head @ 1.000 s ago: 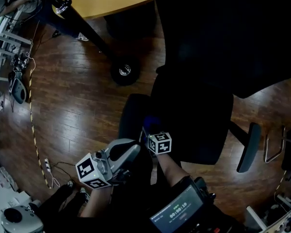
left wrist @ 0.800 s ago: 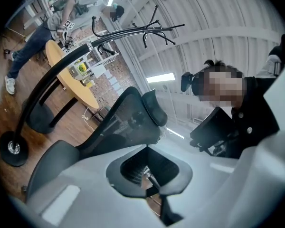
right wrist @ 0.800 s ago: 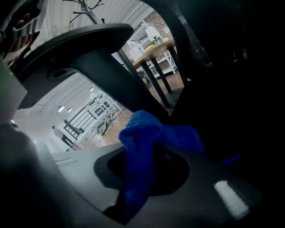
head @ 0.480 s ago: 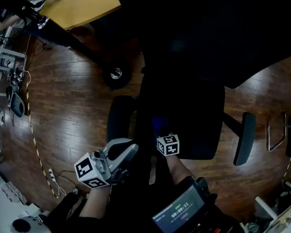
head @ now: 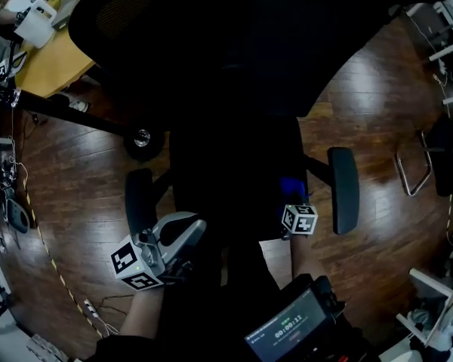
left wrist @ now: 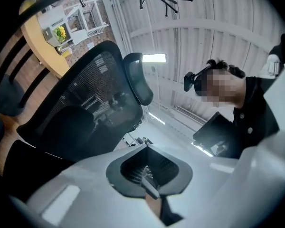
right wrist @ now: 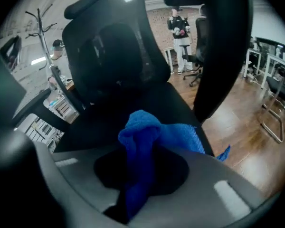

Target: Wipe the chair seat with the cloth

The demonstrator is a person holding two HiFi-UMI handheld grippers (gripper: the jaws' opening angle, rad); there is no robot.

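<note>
**Cloth (right wrist: 149, 137) pinched in the right claw (right wrist: 135, 186), at the seat**

The right claw is closed on a thick gather of the blue cloth. The loose remainder spills ahead of its tips onto the chair seat (right wrist: 173, 106) just in front. The cloth looks like fluffy microfibre: light, limp, and probably more apt to bunch and drag than to glide. A pinch on a bulky fold like this one should leave a pad to press flat. The seat is dark, matte and padded, with a rounded edge. The left claw (left wrist: 151, 189) is closed with nothing in it, and the mesh backrest (left wrist: 92, 99) rises ahead of it.
</note>
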